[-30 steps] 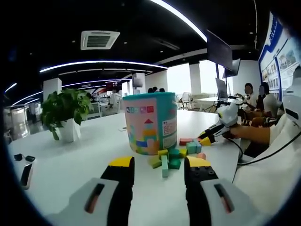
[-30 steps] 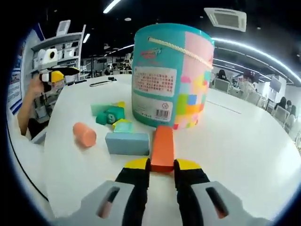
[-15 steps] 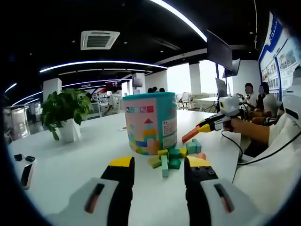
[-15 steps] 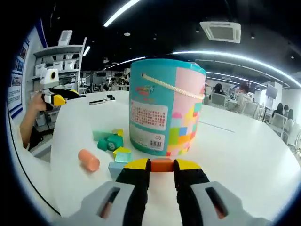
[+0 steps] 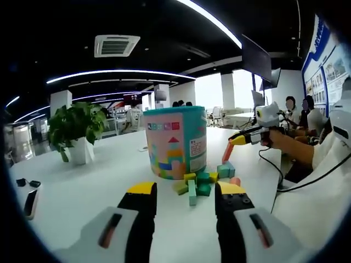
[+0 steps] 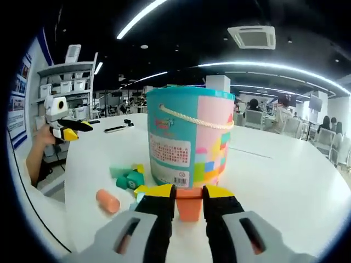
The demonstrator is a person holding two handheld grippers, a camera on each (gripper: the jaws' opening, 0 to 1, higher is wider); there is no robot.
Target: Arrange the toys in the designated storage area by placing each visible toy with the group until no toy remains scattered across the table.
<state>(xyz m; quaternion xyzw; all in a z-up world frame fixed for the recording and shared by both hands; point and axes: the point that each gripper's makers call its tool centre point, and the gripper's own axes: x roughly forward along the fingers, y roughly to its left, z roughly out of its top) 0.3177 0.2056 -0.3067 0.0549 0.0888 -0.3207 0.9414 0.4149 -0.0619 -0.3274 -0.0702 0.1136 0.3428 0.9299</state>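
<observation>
A teal and pink toy bucket [image 5: 175,142] with a rope handle stands on the white table [image 5: 82,192]. Small green, teal, yellow and blue blocks [image 5: 198,183] lie bunched at its foot. My left gripper [image 5: 186,193] hovers low before them, open, with nothing between its fingers. In the right gripper view, my right gripper [image 6: 189,196] is shut on an orange block [image 6: 189,205], held in the air in front of the bucket [image 6: 189,137]. A peach cylinder [image 6: 108,200] and teal blocks [image 6: 129,178] lie to its left. The left gripper view has the right gripper [image 5: 236,141] with the orange block [image 5: 226,152] hanging from it.
A potted plant [image 5: 77,131] stands at the table's far left, and a dark phone [image 5: 30,203] lies near the left edge. A person's sleeve and arm [image 5: 296,156] come in from the right. People sit at desks behind. Dark items [image 6: 115,129] lie on the far table.
My right gripper has lifted the orange block off the table, and the block now hangs downward from its jaws. My left gripper has stayed still.
</observation>
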